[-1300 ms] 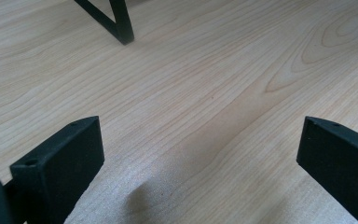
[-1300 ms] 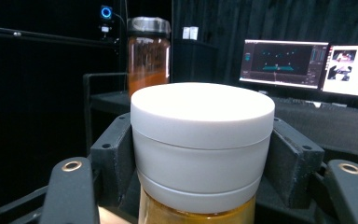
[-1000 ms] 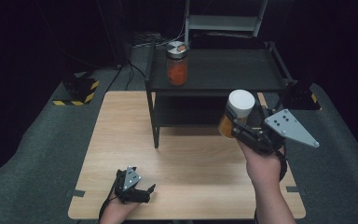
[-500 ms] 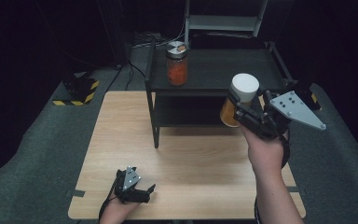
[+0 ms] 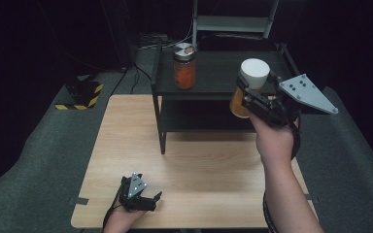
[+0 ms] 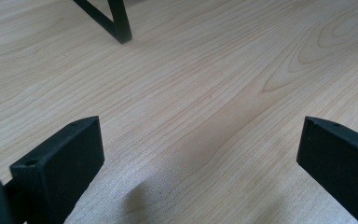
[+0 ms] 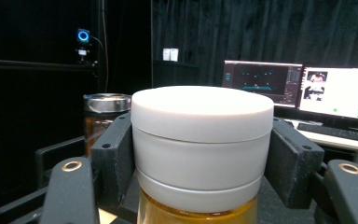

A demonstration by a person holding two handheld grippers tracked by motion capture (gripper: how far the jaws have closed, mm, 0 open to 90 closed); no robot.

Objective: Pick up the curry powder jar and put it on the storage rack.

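Observation:
My right gripper (image 5: pixel 256 91) is shut on a white-lidded jar (image 5: pixel 249 85) of amber-yellow contents, held in the air at the level of the black shelf's top (image 5: pixel 213 77), near its front right. In the right gripper view the white-lidded jar (image 7: pixel 200 140) sits between both black jaws, lid upward. A second jar (image 5: pixel 184 66) with a metal lid and orange-red contents stands on the shelf top at the left; the same second jar (image 7: pixel 103 116) shows behind the held one. My left gripper (image 5: pixel 148 198) rests low at the table's front left, open over bare wood (image 6: pixel 200 130).
The black two-level shelf stands at the back of the wooden table (image 5: pixel 126 141); one shelf leg (image 6: pixel 116 21) shows ahead of the left gripper. A yellow-black striped object (image 5: pixel 80 92) lies on the floor at the left. Monitors (image 7: pixel 303 88) stand beyond the shelf.
My right gripper has risen and moved away from me with the white-lidded jar, from below the shelf top's edge to its level. The left gripper has stayed put.

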